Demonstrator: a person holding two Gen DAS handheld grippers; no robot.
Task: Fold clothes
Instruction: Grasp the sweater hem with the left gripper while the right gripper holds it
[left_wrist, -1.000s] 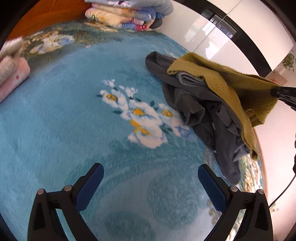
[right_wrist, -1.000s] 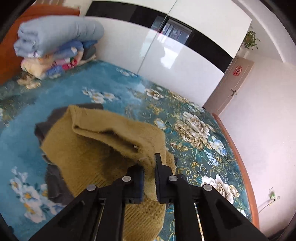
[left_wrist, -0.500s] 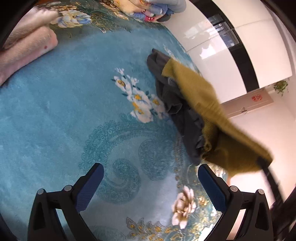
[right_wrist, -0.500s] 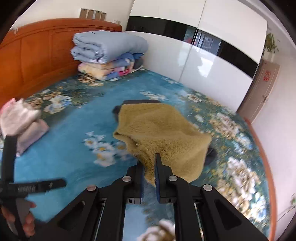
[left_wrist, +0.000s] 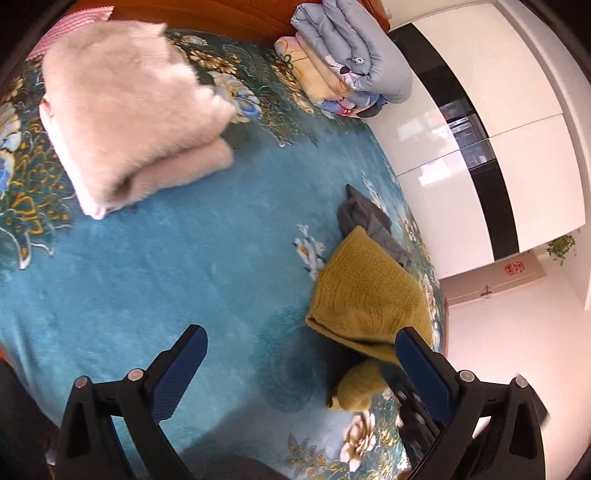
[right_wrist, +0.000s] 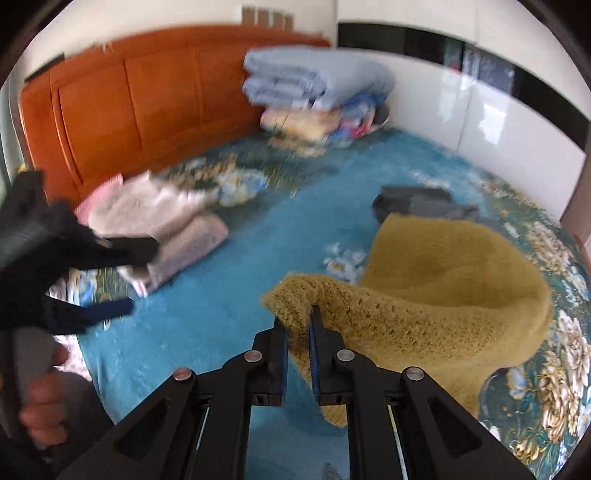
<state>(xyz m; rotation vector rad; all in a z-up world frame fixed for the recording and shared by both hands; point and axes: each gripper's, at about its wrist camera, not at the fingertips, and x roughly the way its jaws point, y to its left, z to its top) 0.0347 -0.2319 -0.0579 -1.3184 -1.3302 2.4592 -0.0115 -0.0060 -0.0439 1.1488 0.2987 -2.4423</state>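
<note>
A mustard-yellow knit sweater (right_wrist: 454, 280) lies partly lifted on the blue floral bedspread (right_wrist: 229, 295). My right gripper (right_wrist: 298, 325) is shut on its near edge and holds that edge up. The sweater also shows in the left wrist view (left_wrist: 365, 299), trailing toward the right gripper's black frame (left_wrist: 417, 417). A grey garment (left_wrist: 365, 218) lies crumpled just behind the sweater; it also shows in the right wrist view (right_wrist: 421, 203). My left gripper (left_wrist: 299, 369) is open and empty above bare bedspread (left_wrist: 147, 280), left of the sweater. It shows blurred in the right wrist view (right_wrist: 110, 277).
A folded pale pink fluffy garment (left_wrist: 125, 122) lies at the far left near the orange wooden headboard (right_wrist: 129, 107). Folded quilts (left_wrist: 347, 62) are stacked at the head of the bed. White and black wardrobe doors (left_wrist: 491, 129) stand along the right.
My right gripper has pulled the yellow sweater off the grey garment toward the near side of the bed. My left gripper has swung so the pink folded garment is now in its view.
</note>
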